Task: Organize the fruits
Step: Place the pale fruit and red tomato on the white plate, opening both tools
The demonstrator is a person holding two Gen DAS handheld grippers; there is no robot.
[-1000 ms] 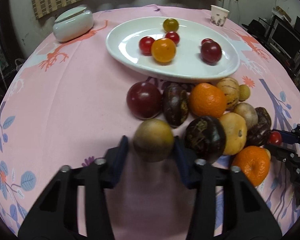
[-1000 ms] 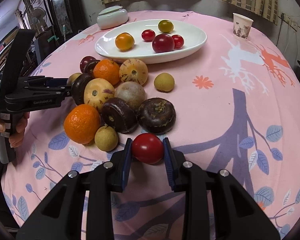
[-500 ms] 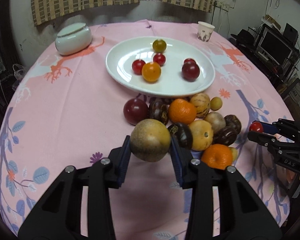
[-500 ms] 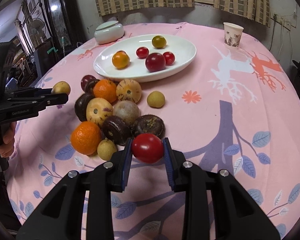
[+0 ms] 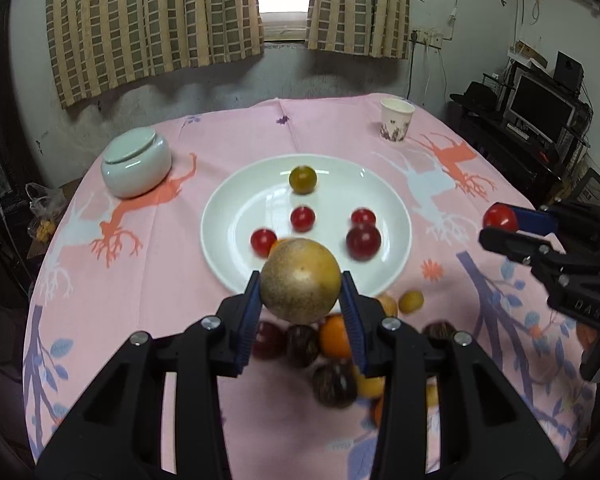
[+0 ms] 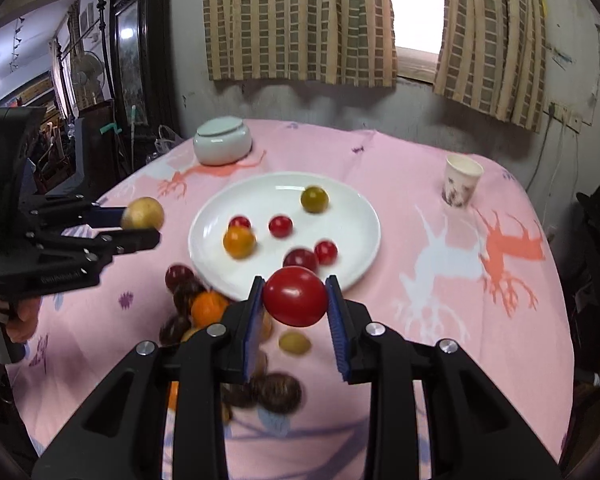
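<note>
My left gripper (image 5: 300, 296) is shut on a round yellow-brown fruit (image 5: 300, 280), held in the air over the near rim of the white plate (image 5: 240, 216). My right gripper (image 6: 294, 300) is shut on a red tomato (image 6: 295, 296), also lifted above the plate's (image 6: 352, 216) near edge. Several small tomatoes and a dark plum lie on the plate. A pile of oranges, dark fruits and pale fruits (image 5: 332, 344) sits on the pink cloth below both grippers. Each gripper shows in the other's view: the right gripper (image 5: 500, 224) at right, the left gripper (image 6: 140, 220) at left.
A white lidded jar (image 5: 137, 162) stands at the back left and a paper cup (image 5: 396, 125) at the back right of the round table with its pink cloth (image 5: 100, 300). Curtains and a wall are behind; shelves with a monitor stand at the right.
Both grippers have risen from the table with their fruits and tilted up; the pile has dropped low in both views and the plate lies straight ahead.
</note>
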